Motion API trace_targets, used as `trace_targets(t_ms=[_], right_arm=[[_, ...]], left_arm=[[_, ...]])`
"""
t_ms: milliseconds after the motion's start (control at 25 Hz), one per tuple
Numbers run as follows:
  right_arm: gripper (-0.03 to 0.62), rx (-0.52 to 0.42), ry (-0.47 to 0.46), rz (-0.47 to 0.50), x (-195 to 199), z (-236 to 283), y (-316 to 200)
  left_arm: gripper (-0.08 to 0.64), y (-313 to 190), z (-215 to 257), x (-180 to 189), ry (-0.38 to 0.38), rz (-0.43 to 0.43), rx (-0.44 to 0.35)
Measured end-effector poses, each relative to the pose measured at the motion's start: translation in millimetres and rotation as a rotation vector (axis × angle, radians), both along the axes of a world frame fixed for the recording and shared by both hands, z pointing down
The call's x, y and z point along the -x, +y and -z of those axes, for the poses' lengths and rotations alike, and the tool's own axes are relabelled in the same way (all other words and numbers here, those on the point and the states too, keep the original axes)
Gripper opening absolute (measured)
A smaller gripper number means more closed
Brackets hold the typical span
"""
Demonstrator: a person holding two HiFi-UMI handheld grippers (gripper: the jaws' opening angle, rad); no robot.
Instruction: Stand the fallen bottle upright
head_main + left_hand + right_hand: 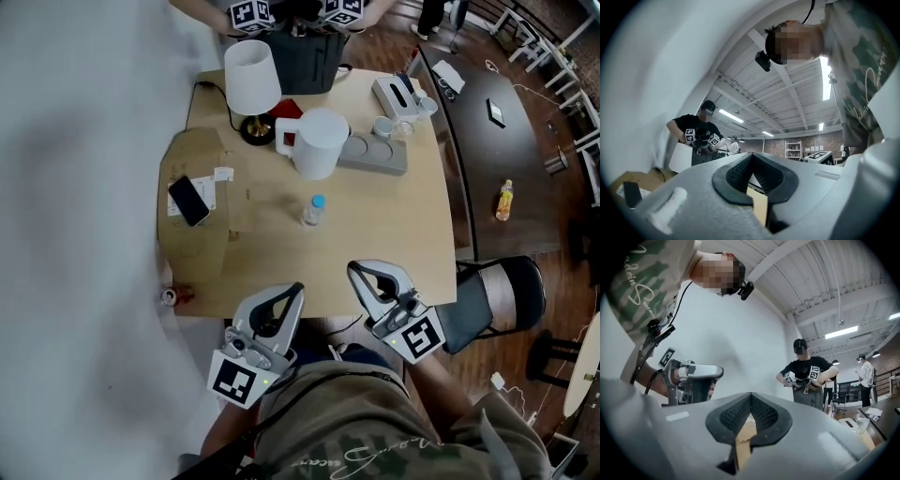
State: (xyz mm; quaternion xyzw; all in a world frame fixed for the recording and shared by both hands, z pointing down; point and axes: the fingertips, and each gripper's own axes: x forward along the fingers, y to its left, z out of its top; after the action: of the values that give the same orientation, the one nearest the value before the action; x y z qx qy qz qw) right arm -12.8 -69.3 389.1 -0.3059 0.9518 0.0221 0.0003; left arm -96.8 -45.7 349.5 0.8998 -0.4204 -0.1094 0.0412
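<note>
A small clear bottle (314, 210) with a blue cap stands upright near the middle of the wooden table (394, 234). Both grippers hover off the table's near edge, well short of the bottle. My left gripper (294, 290) is shut with nothing in it; in the left gripper view its pads (752, 157) meet at the tip. Nothing is held in my right gripper (355, 271) either, whose jaws are shut and touch at the tip in the right gripper view (750, 397). The left gripper's body (689, 378) shows at the left of that view.
A white lamp (251, 80), a white jug (319, 142), a grey tray with cups (380, 155) and a tissue box (398, 94) crowd the table's far half. A phone (188, 200) lies on cardboard at left. A black chair (497, 295) stands right. Another person (806, 376) works opposite.
</note>
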Motion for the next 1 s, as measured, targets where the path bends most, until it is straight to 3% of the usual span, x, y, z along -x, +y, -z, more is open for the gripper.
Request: trace_targets(t_ms=[200, 400, 520, 760, 920, 1000], right_arm=[[0.003, -0.034, 0.007, 0.008, -48, -2, 62], [0.003, 0.035, -0.026, -0.042, -113, -3, 128], [0.003, 0.048, -0.018, -0.047, -132, 9, 164], [0.003, 0.045, -0.021, -0.039, -126, 30, 212], [0.003, 0.044, -0.068, -0.082, -107, 49, 225], [0.003, 0.041, -0.049, -0.108, -97, 53, 231]], left_arm=[[0.003, 64, 4, -38, -0.047, 0.084, -0.013], [0.005, 132, 12, -95, -0.078, 0.141, -0.015], [0.005, 172, 20, -116, -0.099, 0.132, -0.018], [0.004, 219, 29, -112, -0.085, 0.138, -0.026], [0.004, 231, 37, -98, -0.069, 0.141, -0.027], [0.004, 236, 43, -89, -0.080, 0.139, -0.041]])
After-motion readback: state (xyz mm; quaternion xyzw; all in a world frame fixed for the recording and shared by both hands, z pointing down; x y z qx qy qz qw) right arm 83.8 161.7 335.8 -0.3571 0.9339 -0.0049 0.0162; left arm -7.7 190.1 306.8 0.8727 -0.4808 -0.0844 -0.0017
